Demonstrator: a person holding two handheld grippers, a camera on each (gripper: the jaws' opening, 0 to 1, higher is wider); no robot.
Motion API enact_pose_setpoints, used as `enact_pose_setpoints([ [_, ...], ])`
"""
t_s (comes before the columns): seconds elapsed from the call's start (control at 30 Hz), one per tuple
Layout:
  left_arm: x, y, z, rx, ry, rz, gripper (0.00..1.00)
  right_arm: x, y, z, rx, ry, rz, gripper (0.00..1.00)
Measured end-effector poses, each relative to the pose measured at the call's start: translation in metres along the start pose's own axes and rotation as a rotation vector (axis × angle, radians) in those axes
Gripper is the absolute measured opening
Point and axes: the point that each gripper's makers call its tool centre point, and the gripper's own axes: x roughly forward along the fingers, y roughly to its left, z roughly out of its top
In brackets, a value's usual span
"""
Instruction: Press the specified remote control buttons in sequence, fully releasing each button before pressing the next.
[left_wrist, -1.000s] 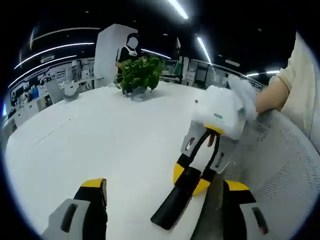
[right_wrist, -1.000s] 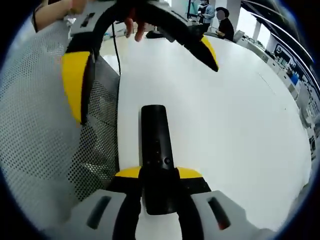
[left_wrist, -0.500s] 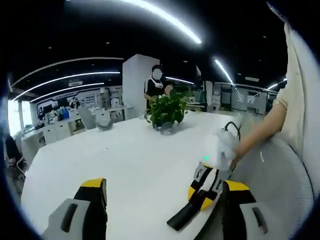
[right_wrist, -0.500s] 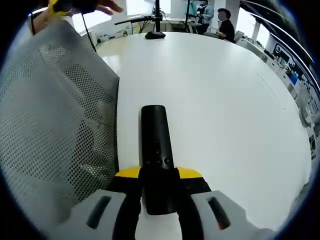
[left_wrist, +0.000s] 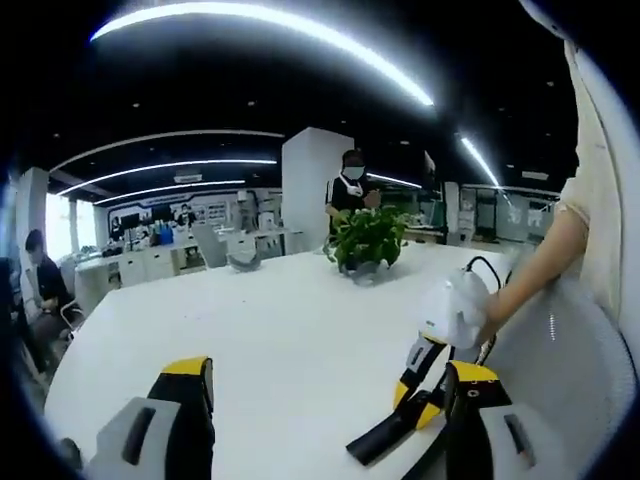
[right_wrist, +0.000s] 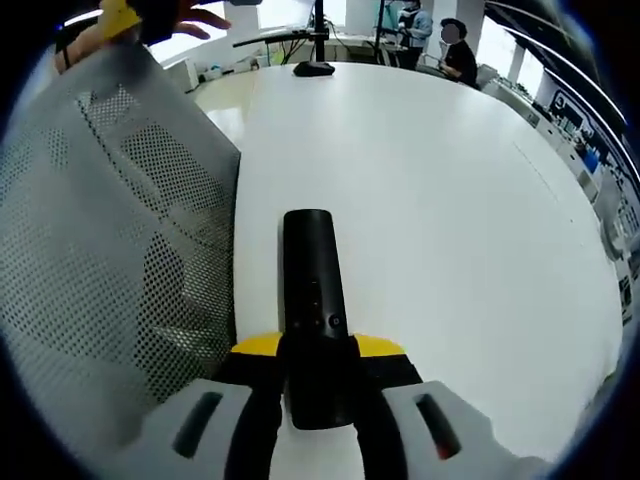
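**Remote held over the table edge**

In the right gripper view, a black remote (right_wrist: 316, 300) was clamped between the yellow-tipped jaws of the right gripper (right_wrist: 318, 375), its free end pointed toward 12 o'clock above the white table (right_wrist: 430, 200). A grey mesh chair back (right_wrist: 110, 250) was seen at 9 o'clock. In the left gripper view, the left gripper (left_wrist: 330, 400) was held wide apart with nothing between its jaws; the remote was seen at 5 o'clock, a potted plant (left_wrist: 368, 238) near 1 o'clock.

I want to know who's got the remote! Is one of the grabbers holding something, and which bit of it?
The right gripper is shut on the black remote, gripping its near end. The left gripper holds nothing.
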Motion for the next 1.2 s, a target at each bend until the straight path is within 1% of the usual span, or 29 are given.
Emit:
enact_pose_setpoints([
  [0.03, 0.0, 0.0, 0.0, -0.016, -0.006, -0.001, 1.0, 0.0, -0.003, 0.0, 0.0, 0.003, 0.002, 0.25],
  [0.07, 0.001, -0.001, -0.002, -0.032, 0.003, -0.012, 1.0, 0.0, -0.01, 0.0, 0.002, 0.007, 0.005, 0.25],
  [0.17, 0.001, -0.002, -0.006, -0.014, 0.023, -0.014, 1.0, 0.0, -0.03, -0.001, -0.009, 0.024, -0.002, 0.25],
  [0.27, 0.002, -0.004, -0.007, -0.03, 0.026, -0.025, 1.0, 0.001, -0.049, 0.001, 0.001, 0.026, 0.0, 0.25],
  [0.37, 0.001, -0.003, -0.009, -0.027, 0.032, -0.019, 1.0, 0.003, -0.072, 0.005, -0.01, 0.032, -0.006, 0.25],
  [0.4, 0.001, -0.003, -0.009, -0.033, 0.035, -0.019, 1.0, 0.003, -0.074, 0.006, -0.012, 0.033, -0.007, 0.25],
  [0.5, 0.0, 0.001, -0.01, -0.046, 0.034, -0.007, 1.0, 0.007, -0.092, 0.013, -0.029, 0.034, -0.008, 0.25],
  [0.63, -0.001, 0.003, -0.01, -0.077, 0.028, 0.001, 1.0, 0.011, -0.111, 0.02, -0.066, 0.038, -0.005, 0.25],
  [0.67, -0.001, 0.005, -0.012, -0.069, 0.037, 0.009, 1.0, 0.012, -0.118, 0.021, -0.088, 0.042, -0.005, 0.25],
  [0.7, -0.001, 0.006, -0.012, -0.064, 0.04, 0.014, 1.0, 0.012, -0.122, 0.023, -0.092, 0.044, -0.004, 0.25],
  [0.77, 0.0, 0.005, -0.015, -0.066, 0.052, 0.011, 1.0, 0.014, -0.135, 0.025, -0.115, 0.05, -0.014, 0.25],
  [0.87, 0.0, 0.006, -0.021, -0.058, 0.084, 0.018, 1.0, 0.015, -0.157, 0.027, -0.125, 0.053, -0.023, 0.25],
  [0.93, 0.001, 0.005, -0.022, -0.046, 0.09, 0.016, 1.0, 0.014, -0.164, 0.027, -0.134, 0.055, -0.027, 0.25],
  [1.0, 0.001, 0.004, -0.023, -0.04, 0.097, 0.012, 1.0, 0.015, -0.177, 0.029, -0.137, 0.054, -0.033, 0.25],
  [1.13, 0.003, 0.005, -0.027, -0.041, 0.121, 0.02, 1.0, 0.017, -0.191, 0.034, -0.138, 0.04, -0.025, 0.25],
  [1.2, 0.003, 0.005, -0.033, -0.021, 0.159, 0.024, 1.0, 0.017, -0.199, 0.036, -0.154, 0.043, -0.029, 0.25],
])
